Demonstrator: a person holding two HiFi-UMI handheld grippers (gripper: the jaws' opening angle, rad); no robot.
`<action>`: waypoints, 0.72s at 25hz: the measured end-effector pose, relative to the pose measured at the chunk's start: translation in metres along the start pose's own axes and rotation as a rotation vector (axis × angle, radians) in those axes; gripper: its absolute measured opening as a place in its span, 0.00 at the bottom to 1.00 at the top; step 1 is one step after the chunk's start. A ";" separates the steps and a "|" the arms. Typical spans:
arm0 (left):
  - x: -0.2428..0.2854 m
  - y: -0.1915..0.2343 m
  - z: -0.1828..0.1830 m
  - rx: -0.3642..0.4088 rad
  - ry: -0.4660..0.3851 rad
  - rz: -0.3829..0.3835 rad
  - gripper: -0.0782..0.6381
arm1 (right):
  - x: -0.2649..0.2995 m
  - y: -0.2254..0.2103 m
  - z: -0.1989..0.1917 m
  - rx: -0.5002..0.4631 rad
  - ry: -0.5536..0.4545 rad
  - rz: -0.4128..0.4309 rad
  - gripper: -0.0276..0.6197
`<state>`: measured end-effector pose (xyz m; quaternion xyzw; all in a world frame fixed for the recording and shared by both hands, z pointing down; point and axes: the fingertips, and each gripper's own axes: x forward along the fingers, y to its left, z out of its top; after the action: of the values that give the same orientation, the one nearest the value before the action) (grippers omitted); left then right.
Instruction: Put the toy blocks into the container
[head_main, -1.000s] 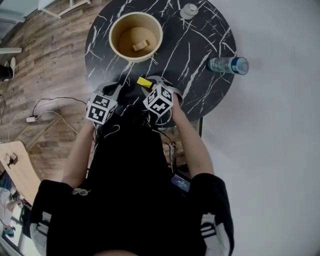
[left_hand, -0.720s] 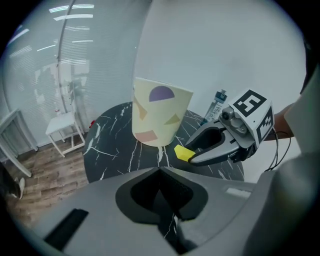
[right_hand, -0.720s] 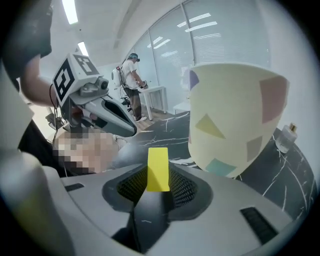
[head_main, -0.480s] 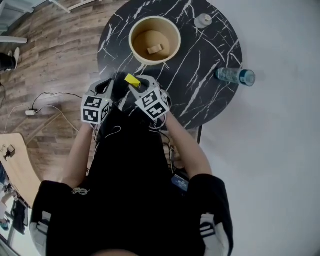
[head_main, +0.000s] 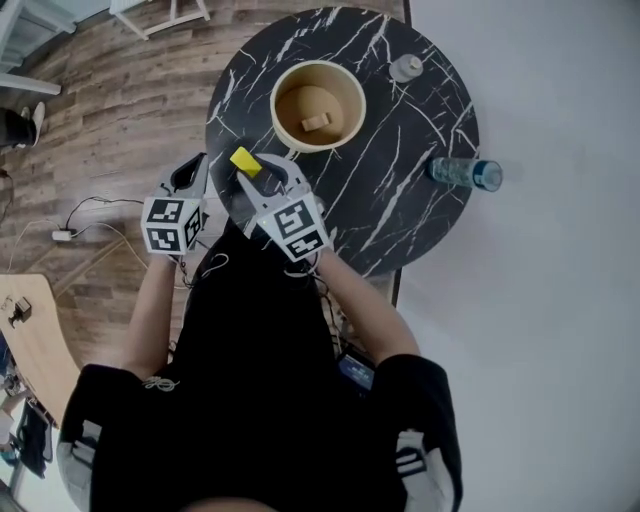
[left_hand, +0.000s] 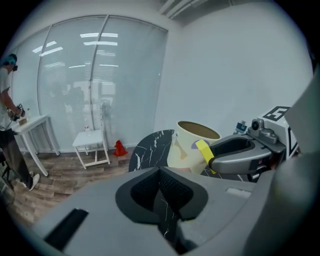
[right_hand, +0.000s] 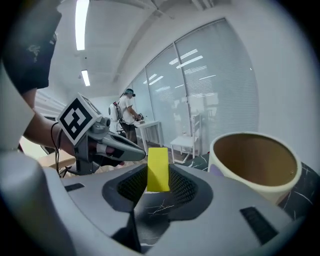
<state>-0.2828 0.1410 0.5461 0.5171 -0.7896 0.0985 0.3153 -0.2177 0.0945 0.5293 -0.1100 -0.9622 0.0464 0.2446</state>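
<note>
Right gripper (right_hand: 158, 186), mine: jaws clamped on one yellow rectangular toy block (right_hand: 158, 167), which stands upright between the pads. It is held at the near edge of the round black marble-pattern table (head_main: 400, 190), near the cream cylindrical container (head_main: 345, 85) but apart from it. Left gripper (left_hand: 161, 190), mine: jaws together, nothing between them, beside the right one at the table's left edge. In the container: one pale wooden block (head_main: 317, 122). On the table's right side: one clear plastic water bottle (head_main: 465, 172), lying on its side.
</note>
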 end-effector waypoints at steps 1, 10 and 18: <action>0.001 0.001 0.007 0.004 -0.010 -0.004 0.11 | -0.001 -0.002 0.008 0.000 -0.018 -0.011 0.23; 0.022 -0.008 0.077 0.090 -0.101 -0.086 0.11 | -0.030 -0.035 0.058 -0.003 -0.115 -0.162 0.23; 0.058 -0.037 0.146 0.195 -0.165 -0.248 0.11 | -0.066 -0.079 0.080 0.027 -0.158 -0.380 0.23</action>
<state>-0.3231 0.0110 0.4605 0.6449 -0.7298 0.0922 0.2073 -0.2149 -0.0005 0.4401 0.0809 -0.9811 0.0210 0.1743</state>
